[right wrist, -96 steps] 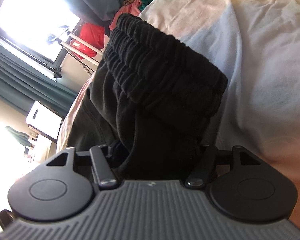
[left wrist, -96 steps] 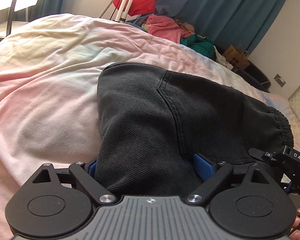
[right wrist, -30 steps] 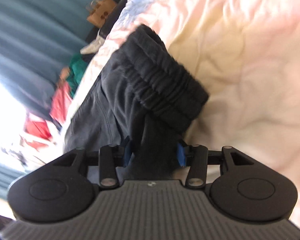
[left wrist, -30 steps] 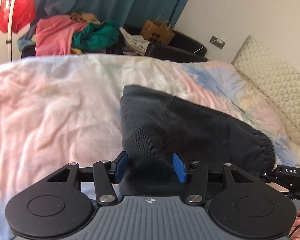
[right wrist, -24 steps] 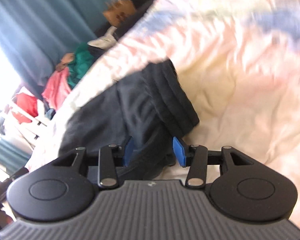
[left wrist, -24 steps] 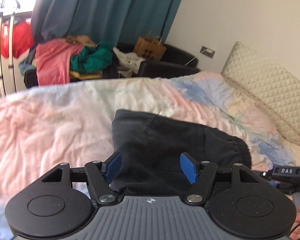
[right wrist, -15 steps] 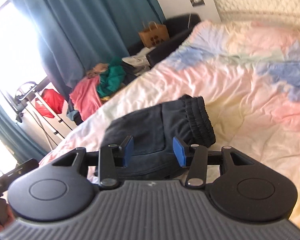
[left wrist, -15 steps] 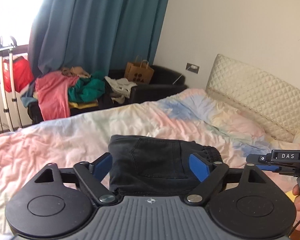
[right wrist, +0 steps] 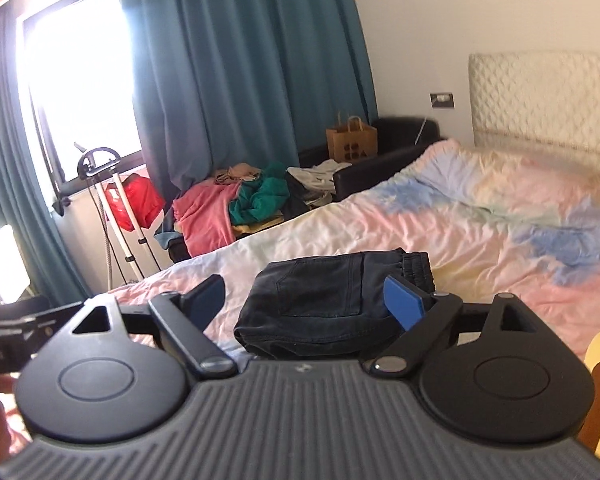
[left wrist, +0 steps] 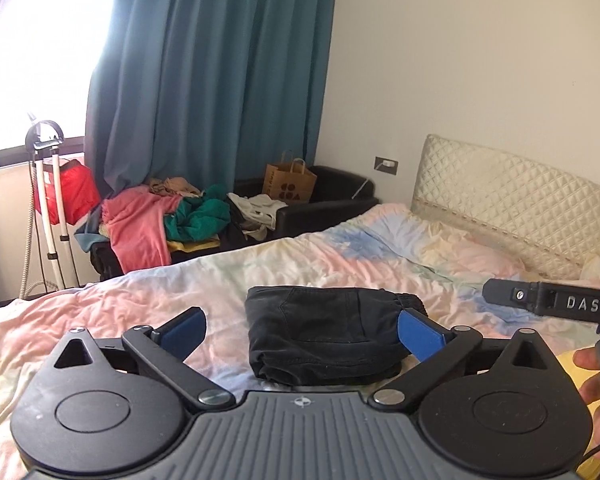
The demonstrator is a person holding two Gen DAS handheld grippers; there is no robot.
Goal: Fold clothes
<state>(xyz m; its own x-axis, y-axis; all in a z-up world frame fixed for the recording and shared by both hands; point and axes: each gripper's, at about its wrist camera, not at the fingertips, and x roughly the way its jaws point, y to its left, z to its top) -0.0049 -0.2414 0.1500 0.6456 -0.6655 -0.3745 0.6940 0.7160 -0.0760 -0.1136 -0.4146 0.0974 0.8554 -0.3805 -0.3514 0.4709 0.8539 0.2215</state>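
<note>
From your left wrist view, the folded trousers (left wrist: 324, 332) lie on the bed (left wrist: 100, 312) at 12 o'clock, straight ahead of the left gripper (left wrist: 300, 330), whose jaws stand wide on either side of them without touching. Their waistband end (left wrist: 410, 302) points to 3 o'clock, toward the headboard (left wrist: 512, 204). Your right gripper (right wrist: 304, 300) sits just beside the left, at its 3 o'clock, jaws likewise spread before the same trousers. Beyond the bed at 11 o'clock a heap of clothes (left wrist: 168, 220) rests on a sofa (left wrist: 324, 208), with a paper bag (left wrist: 288, 184) on it at 12 o'clock. The curtain (left wrist: 212, 80) hangs behind the heap; a stand (left wrist: 48, 200) is at 10 o'clock.
</note>
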